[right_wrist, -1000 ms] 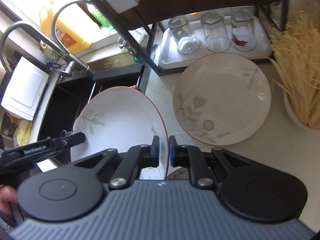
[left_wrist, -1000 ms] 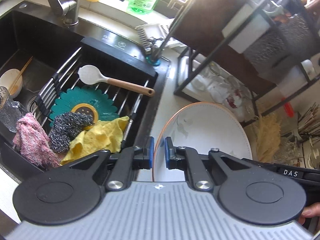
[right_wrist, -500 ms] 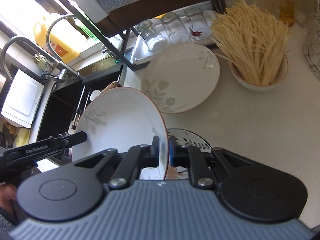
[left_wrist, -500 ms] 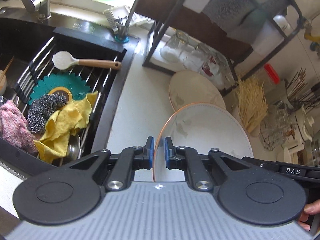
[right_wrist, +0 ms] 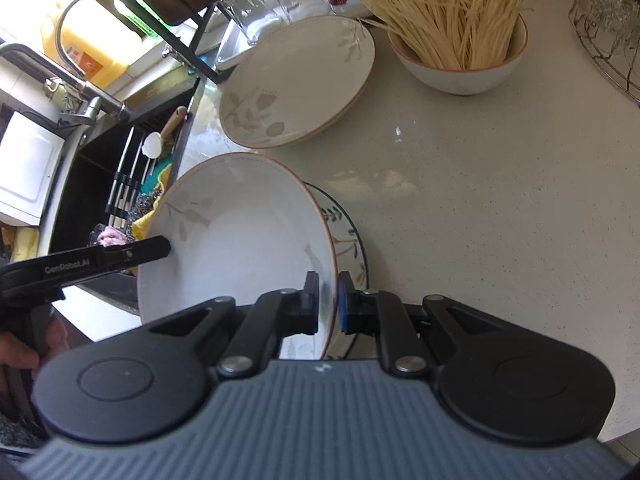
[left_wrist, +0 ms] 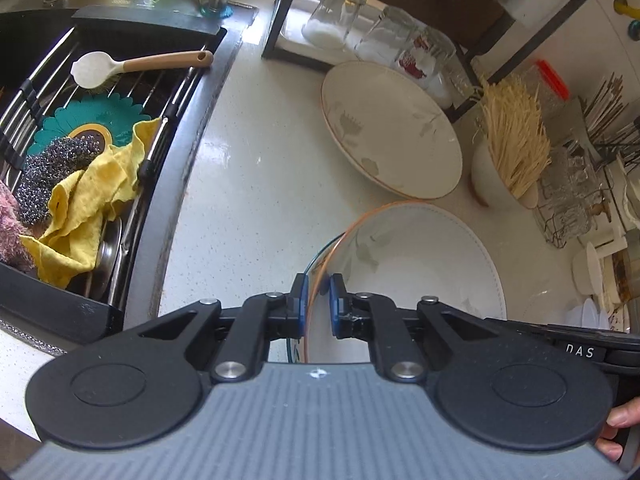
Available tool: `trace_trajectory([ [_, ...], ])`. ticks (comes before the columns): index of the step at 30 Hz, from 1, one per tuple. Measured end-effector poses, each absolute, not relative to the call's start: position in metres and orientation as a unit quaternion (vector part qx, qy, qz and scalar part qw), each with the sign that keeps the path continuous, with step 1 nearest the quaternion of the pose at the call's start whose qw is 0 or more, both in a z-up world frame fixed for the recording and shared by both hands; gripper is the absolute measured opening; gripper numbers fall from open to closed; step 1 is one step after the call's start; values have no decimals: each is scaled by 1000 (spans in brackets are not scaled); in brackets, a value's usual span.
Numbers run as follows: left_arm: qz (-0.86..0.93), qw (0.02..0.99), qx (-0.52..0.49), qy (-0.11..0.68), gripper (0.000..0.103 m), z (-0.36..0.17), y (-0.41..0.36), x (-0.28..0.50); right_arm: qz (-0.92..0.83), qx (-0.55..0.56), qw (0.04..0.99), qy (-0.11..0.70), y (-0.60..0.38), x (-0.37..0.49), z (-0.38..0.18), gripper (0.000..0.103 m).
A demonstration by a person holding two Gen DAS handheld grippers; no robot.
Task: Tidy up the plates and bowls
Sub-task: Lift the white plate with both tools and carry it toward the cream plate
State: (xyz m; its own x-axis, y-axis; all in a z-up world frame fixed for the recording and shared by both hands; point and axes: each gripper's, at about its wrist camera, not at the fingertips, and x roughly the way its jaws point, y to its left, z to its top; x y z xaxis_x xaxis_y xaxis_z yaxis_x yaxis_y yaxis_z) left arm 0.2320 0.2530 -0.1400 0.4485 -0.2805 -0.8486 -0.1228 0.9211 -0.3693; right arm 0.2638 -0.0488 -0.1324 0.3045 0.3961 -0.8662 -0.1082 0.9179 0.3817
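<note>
Left gripper [left_wrist: 318, 306] and right gripper [right_wrist: 329, 303] both clenched on opposite rims of white leaf-print plate [right_wrist: 240, 240], held tilted above patterned plate [right_wrist: 348, 240]; cream plate [right_wrist: 296, 80] at twelve o'clock.

The held plate [right_wrist: 240, 240] now hangs lower over the counter [right_wrist: 480, 220], above a dark-rimmed plate [right_wrist: 348, 236], away from the sink [left_wrist: 120, 80].
</note>
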Motion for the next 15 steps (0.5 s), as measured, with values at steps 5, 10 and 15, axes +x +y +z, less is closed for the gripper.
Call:
trace_trajectory([
  [5,-34,827,-174,534,14,-151,246,234,155,121,794,576,-49,265,-145,12],
  [10,-27,825,-165,539,14,-154,246,235,157,97,796,577,-42,266,-145,12],
  [15,-27,822,-177,540,14,-151,249,237,157,107,794,577,-45,269,-147,12],
])
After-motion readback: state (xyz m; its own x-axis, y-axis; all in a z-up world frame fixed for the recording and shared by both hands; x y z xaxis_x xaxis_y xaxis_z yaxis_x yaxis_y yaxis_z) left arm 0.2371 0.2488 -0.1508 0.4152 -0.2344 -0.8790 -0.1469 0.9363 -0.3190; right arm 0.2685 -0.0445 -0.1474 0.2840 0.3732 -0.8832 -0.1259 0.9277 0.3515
